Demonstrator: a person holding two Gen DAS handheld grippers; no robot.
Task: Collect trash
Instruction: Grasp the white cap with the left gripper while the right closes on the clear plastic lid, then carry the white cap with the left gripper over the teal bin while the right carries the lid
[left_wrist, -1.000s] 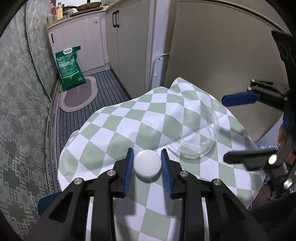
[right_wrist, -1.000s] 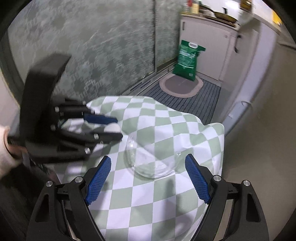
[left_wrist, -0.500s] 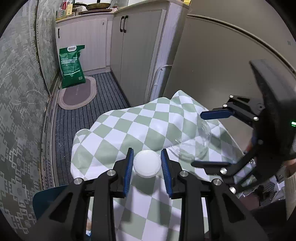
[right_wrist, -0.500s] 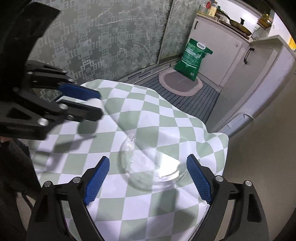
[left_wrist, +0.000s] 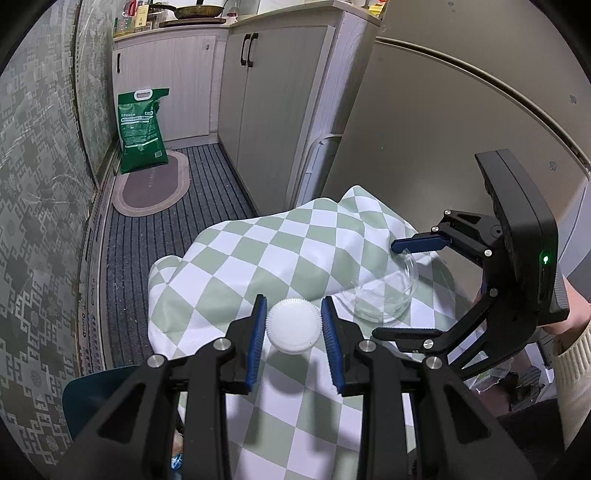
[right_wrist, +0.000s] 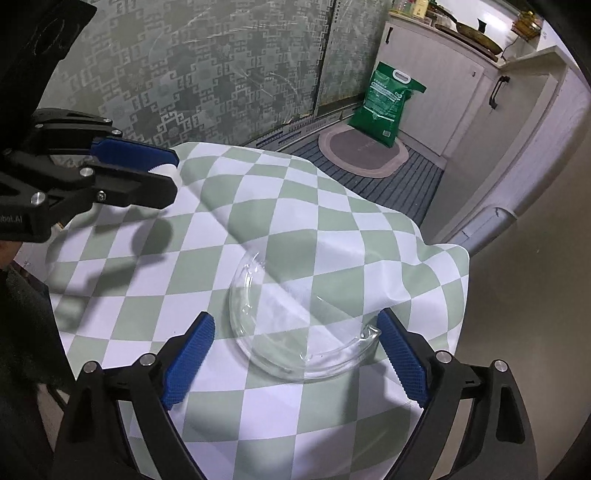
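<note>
On the checked cloth (right_wrist: 258, 206), the left gripper (left_wrist: 293, 326) grips a white ribbed cap (left_wrist: 293, 325); the right gripper (right_wrist: 293, 356), jaws just widening, straddles the clear plastic lid (right_wrist: 299, 317), not yet collected.

Left hand-held gripper (left_wrist: 293, 326) clamped; right hand-held gripper (right_wrist: 295, 354) just widened, nothing gripped.
</note>
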